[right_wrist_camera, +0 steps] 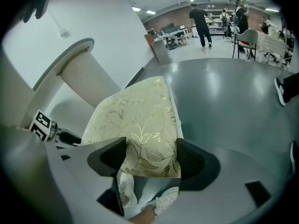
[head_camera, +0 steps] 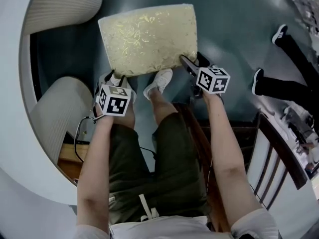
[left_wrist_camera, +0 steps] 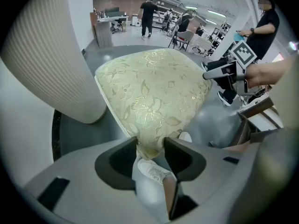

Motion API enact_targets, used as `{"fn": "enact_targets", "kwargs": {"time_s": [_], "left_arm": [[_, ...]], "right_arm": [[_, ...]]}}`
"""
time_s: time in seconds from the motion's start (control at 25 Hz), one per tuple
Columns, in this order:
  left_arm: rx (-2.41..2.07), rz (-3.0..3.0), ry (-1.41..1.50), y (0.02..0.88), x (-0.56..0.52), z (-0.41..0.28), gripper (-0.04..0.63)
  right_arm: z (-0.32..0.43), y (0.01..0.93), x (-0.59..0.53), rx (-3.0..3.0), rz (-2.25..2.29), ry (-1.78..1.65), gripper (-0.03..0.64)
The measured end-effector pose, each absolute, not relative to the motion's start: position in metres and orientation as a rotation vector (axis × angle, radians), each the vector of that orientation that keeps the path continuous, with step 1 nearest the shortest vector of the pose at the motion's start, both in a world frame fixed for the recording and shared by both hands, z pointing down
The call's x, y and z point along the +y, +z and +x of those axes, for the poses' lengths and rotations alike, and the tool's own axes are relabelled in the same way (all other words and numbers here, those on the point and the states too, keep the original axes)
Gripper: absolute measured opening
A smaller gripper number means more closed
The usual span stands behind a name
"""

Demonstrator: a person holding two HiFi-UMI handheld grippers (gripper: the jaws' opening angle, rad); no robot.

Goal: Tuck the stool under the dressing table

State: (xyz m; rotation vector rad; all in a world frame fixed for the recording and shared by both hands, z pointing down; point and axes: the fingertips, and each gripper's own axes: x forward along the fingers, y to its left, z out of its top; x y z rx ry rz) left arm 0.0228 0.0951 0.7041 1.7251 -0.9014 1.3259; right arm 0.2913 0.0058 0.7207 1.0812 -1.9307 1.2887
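left fingers (left_wrist_camera: 122, 160) pinching stool (left_wrist_camera: 149, 87), right fingers (right_wrist_camera: 110, 157) straddling it

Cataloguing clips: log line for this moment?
stage: gripping | cream floral-cushioned stool: outside white dressing table | left tool: pinching near-left corner | right tool: straddling near-right corner, contact unclear

Concealed and cropped items, noted.
You cannot see the stool's (head_camera: 149, 36) legs in any view; its cushion (head_camera: 129, 49) covers them. The dressing table (head_camera: 17, 133) runs off the head view's left edge. A bystander (head_camera: 279, 86) at right is cropped to legs and shoes. People (left_wrist_camera: 149, 14) far behind in your gripper views are too small to tell apart.
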Motion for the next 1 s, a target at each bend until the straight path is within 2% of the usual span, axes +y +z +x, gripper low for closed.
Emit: {"fn": "enact_targets", "kwargs": {"time_s": [0.24,0.36,0.44,0.6,0.72,0.88,1.0], "left_arm": [[-0.976,1.648,1.343,0.701,0.096,0.017,0.156],[-1.023,1.611,1.308,0.715,0.107,-0.025,0.146],[-1.085,1.554,1.278,0.703,0.114,-0.092,0.132],[-1.178,1.484,1.240,0.636,0.133,-0.277,0.124],[-1.197,1.454,1.222,0.597,0.162,-0.369,0.124],[-1.216,1.409,1.211,0.589,0.213,-0.442,0.124],[-1.231,1.428,1.169,0.622,0.216,-0.439,0.124]], "right_arm": [[0.286,0.721,0.011,-1.941,1.011,1.279,0.333],[0.244,0.732,0.020,-1.945,0.984,1.255,0.330],[0.177,0.720,0.028,-1.958,0.936,1.231,0.327],[-0.015,0.657,0.048,-1.995,0.864,1.170,0.325],[-0.120,0.619,0.075,-2.015,0.843,1.141,0.327],[-0.217,0.613,0.125,-2.040,0.707,1.091,0.325],[-0.232,0.638,0.136,-2.048,0.634,0.989,0.321]]}}
